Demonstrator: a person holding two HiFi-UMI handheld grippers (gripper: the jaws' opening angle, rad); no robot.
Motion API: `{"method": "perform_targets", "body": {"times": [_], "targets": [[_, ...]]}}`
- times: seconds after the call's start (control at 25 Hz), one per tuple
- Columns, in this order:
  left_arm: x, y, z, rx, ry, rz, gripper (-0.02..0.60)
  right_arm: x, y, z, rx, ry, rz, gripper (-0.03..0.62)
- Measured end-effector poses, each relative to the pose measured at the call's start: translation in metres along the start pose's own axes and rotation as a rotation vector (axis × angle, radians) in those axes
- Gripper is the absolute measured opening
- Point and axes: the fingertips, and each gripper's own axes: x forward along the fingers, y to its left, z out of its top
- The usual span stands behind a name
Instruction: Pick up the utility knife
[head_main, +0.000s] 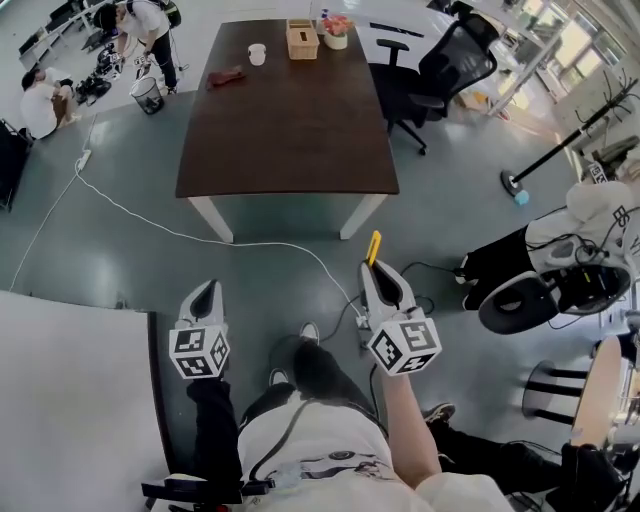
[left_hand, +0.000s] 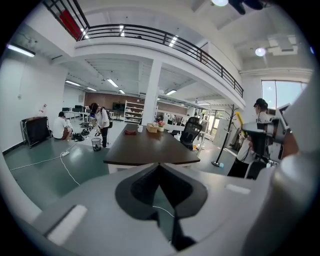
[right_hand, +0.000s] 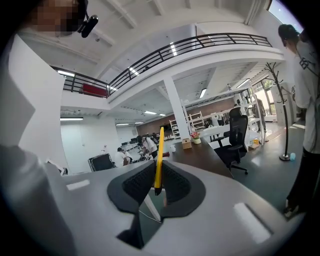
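A yellow utility knife (head_main: 373, 247) sticks out forward from my right gripper (head_main: 372, 264), which is shut on it and held in the air in front of the dark table (head_main: 288, 150). In the right gripper view the knife (right_hand: 159, 159) stands upright, clamped between the dark pads (right_hand: 132, 184). My left gripper (head_main: 206, 292) hangs beside it at the left, shut with nothing in it; in the left gripper view its jaws (left_hand: 160, 167) meet at the tips, pointing toward the table (left_hand: 150, 151).
On the table's far end sit a tissue box (head_main: 302, 40), a white cup (head_main: 257, 54), a flower pot (head_main: 337, 32) and a reddish cloth (head_main: 226, 76). A black office chair (head_main: 440, 75) stands at its right. A white cable (head_main: 180, 233) crosses the floor. People are at the far left (head_main: 45, 100).
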Motion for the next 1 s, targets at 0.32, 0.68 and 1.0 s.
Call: {"method": "perform_targets", "body": {"times": [0.32, 0.68, 1.0], "targets": [[-0.056, -0.023, -0.025, -0.009, 0.011, -0.077, 0.000, -0.045, 0.065, -0.025, -0.027, 0.007, 0.001, 0.046], [-0.074, -0.066, 0.045, 0.044, -0.159, -0.081, 0.000, -0.060, 0.079, 0.006, -0.073, -0.092, 0.024, 0.046], [-0.073, -0.112, 0.094, 0.121, -0.304, -0.082, -0.002, -0.066, 0.075, 0.031, -0.186, -0.177, 0.029, 0.046]]}}
